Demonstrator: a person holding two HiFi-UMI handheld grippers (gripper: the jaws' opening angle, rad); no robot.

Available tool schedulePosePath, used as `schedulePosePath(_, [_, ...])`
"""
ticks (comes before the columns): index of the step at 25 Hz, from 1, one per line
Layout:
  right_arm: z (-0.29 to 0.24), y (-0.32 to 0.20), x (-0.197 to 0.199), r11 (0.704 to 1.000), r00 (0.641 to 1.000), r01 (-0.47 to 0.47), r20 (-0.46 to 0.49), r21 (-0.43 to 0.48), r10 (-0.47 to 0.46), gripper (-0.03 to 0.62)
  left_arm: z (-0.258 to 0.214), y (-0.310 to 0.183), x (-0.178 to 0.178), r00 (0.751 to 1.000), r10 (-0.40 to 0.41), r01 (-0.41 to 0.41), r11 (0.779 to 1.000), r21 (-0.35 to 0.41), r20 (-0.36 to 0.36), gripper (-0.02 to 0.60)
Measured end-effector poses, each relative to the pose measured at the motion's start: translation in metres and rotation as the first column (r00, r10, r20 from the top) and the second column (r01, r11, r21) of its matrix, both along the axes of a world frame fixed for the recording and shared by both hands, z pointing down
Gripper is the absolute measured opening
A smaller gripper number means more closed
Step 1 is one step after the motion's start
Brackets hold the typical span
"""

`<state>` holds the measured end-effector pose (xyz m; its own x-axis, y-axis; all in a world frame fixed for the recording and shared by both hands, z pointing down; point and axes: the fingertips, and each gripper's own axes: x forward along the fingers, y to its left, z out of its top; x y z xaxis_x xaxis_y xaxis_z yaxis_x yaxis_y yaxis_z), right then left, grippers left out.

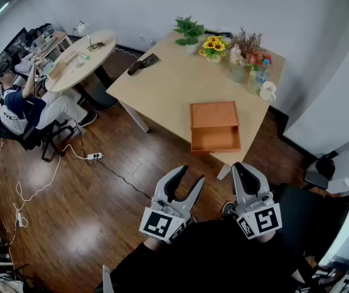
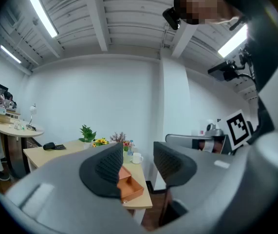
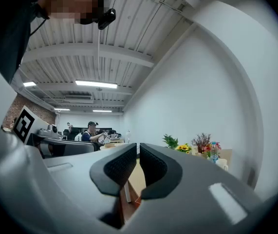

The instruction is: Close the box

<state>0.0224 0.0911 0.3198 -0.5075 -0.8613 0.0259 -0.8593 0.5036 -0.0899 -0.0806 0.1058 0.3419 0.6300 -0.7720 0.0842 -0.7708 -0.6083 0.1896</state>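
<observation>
An orange box (image 1: pixel 214 127) lies open on the near right part of the wooden table (image 1: pixel 168 84), its lid folded back flat behind the tray. Both grippers hang over the floor in front of the table, short of the box. My left gripper (image 1: pixel 189 174) is open, with a clear gap and nothing between its fingers. In the left gripper view the box (image 2: pixel 130 185) shows beyond the left gripper (image 2: pixel 138 165). My right gripper (image 1: pixel 240 166) is shut, pads together and empty, as the right gripper view also shows for the right gripper (image 3: pixel 138 165).
A potted plant (image 1: pixel 189 32), sunflowers (image 1: pixel 214 47), a vase of dried flowers (image 1: pixel 242 60) and a white mug (image 1: pixel 267 91) stand along the table's far edge. A person (image 1: pixel 21 105) sits at a round table (image 1: pixel 79 57). A power strip (image 1: pixel 95 156) lies on the floor.
</observation>
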Motion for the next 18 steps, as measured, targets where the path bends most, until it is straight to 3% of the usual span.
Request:
schedulePosePath(4, [0.023,-0.041,-0.001,1.0,0.998,0.005,-0.059,0.03,-0.004,0.03,0.025,-0.05,-0.023,0.999,-0.037,0.037,0.999,0.04,0.012,0.179])
schedulePosePath(8, [0.086,-0.083,0.032,0.997,0.987,-0.013,-0.163,-0.081,0.0,0.092,0.092,-0.085,-0.04,0.987,-0.058,0.065,0.997,-0.042,0.153,0.181])
schedulePosePath(11, [0.161,-0.12,0.066,0.982,0.95,0.006,-0.305,-0.187,-0.064,0.129,0.148,-0.109,-0.033,0.965,-0.01,0.04,0.993,-0.11,0.263,0.181])
schedulePosePath(15, [0.267,-0.158,0.097,0.931,0.876,0.06,-0.429,-0.36,-0.222,0.195,0.212,-0.151,-0.016,0.956,0.039,0.026,0.976,-0.217,0.291,0.181])
schedulePosePath(17, [0.308,-0.168,0.104,0.901,0.836,0.087,-0.46,-0.426,-0.298,0.218,0.248,-0.169,-0.017,0.922,0.057,0.049,0.964,-0.262,0.383,0.181])
schedulePosePath(18, [0.323,-0.172,0.105,0.888,0.812,0.104,-0.478,-0.447,-0.336,0.226,0.265,-0.176,-0.018,0.886,0.077,0.056,0.961,-0.272,0.457,0.181])
